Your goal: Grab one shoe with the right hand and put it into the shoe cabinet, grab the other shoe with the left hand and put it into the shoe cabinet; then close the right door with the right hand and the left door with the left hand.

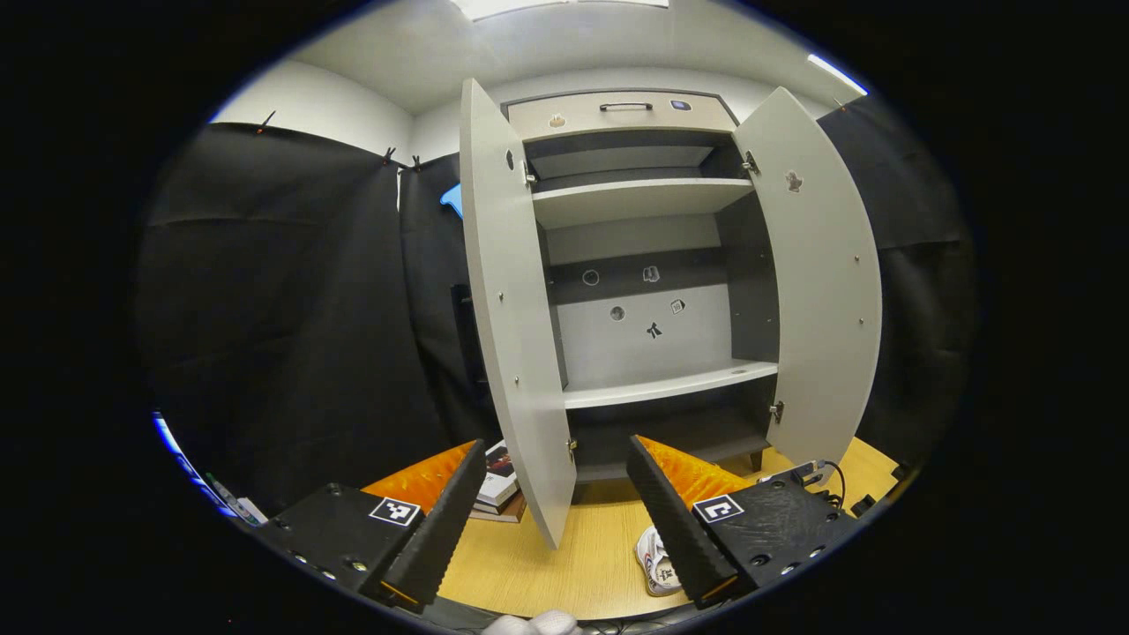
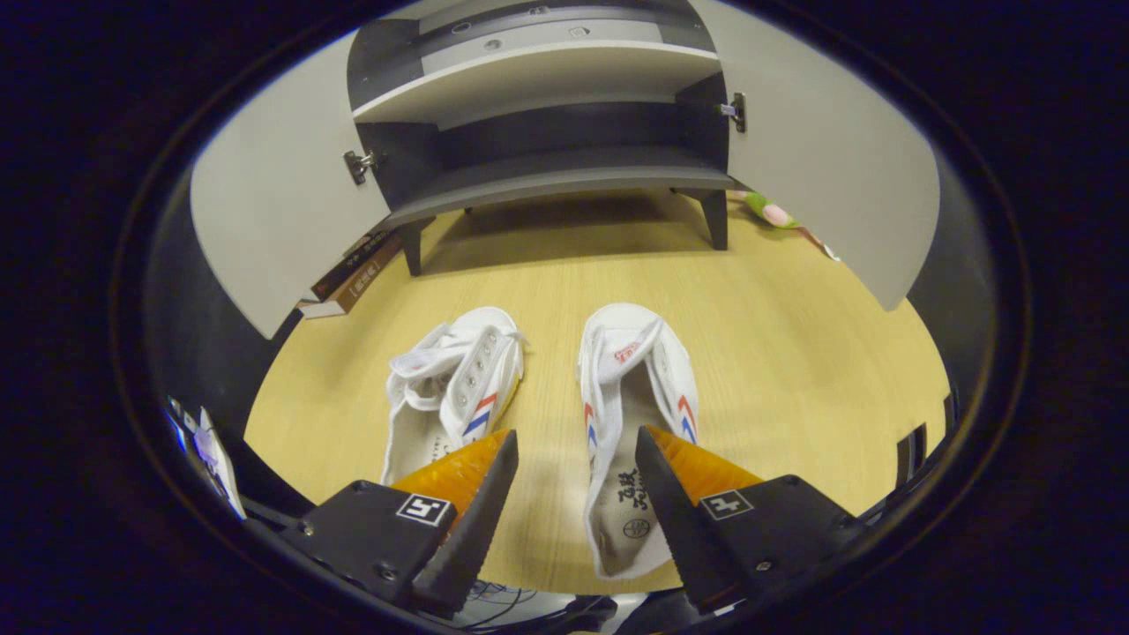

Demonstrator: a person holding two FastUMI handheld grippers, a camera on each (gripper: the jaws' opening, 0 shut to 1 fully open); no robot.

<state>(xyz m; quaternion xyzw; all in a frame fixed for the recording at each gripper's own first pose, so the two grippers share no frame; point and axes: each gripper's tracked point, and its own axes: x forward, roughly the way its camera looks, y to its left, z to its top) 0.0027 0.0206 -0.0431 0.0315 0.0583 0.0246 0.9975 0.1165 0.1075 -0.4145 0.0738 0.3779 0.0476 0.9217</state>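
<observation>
Two white canvas shoes with red and blue stripes lie side by side on the wooden floor in the right gripper view: the left shoe [image 2: 454, 388] and the right shoe [image 2: 631, 414], toes toward the shoe cabinet [image 2: 538, 181]. My right gripper [image 2: 573, 516] hovers open just above the right shoe's heel end, touching nothing. In the left gripper view the cabinet [image 1: 648, 291] stands with its left door [image 1: 512, 317] and right door [image 1: 816, 282] wide open, shelves bare. My left gripper [image 1: 556, 520] is open and held higher; one shoe [image 1: 657, 560] peeks out by its right finger.
Stacked books [image 2: 353, 278] lie on the floor under the cabinet's left door, also the books [image 1: 498, 489] in the left gripper view. A small green and pink object [image 2: 772, 212] lies behind the right door. Black cloth walls surround the cabinet. A cable [image 1: 829, 481] runs along my left gripper.
</observation>
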